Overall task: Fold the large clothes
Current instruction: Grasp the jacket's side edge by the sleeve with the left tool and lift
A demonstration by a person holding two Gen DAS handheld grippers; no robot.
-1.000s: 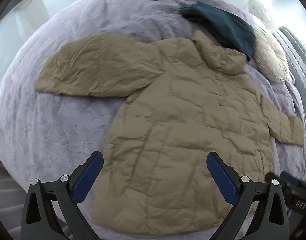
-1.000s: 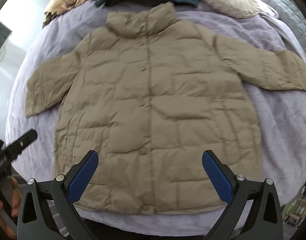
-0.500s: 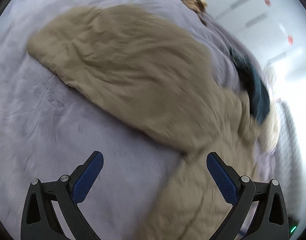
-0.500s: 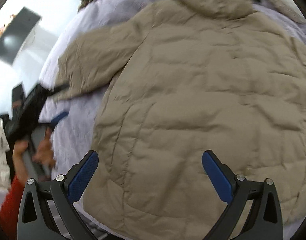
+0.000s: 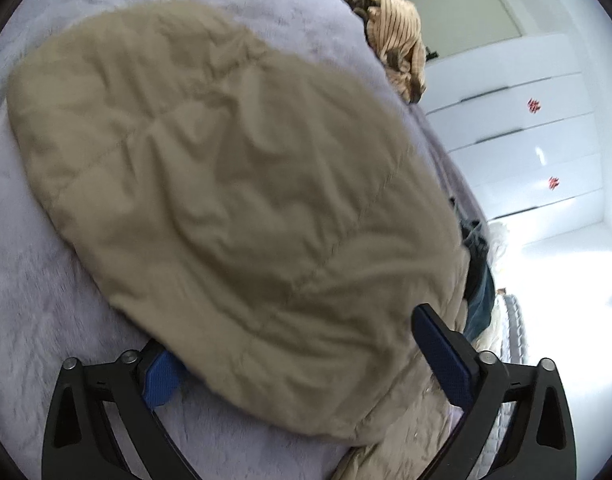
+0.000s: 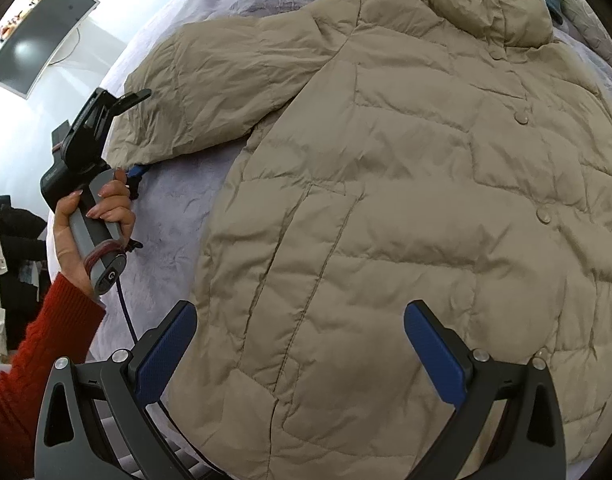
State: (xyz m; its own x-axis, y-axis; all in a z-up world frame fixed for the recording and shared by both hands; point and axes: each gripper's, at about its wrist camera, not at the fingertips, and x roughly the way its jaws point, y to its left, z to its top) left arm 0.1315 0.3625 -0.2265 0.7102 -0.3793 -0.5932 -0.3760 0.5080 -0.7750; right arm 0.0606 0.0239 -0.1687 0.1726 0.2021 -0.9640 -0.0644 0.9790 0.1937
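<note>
A large beige quilted jacket [image 6: 406, 200] lies flat, front up, on a lilac fleece bed cover [image 6: 178, 208]. Its left sleeve [image 5: 226, 200] fills the left wrist view. My left gripper [image 5: 298, 364] is open, straddling the sleeve's cuff end; its left finger [image 5: 162, 372] sits partly under the fabric. It also shows in the right wrist view [image 6: 130, 132] at the cuff, held by a hand. My right gripper [image 6: 300, 344] is open and empty, hovering above the jacket's lower left body.
A brown striped garment [image 5: 398, 44] lies at the bed's far edge. A dark teal garment [image 5: 480, 296] lies near the collar. White wardrobe doors [image 5: 526, 140] stand beyond the bed. A wall-mounted screen [image 6: 42, 36] is at the upper left.
My left gripper swung left and moved in onto the left sleeve's cuff, which now lies between its open fingers. My right gripper moved closer and leftward over the jacket's body.
</note>
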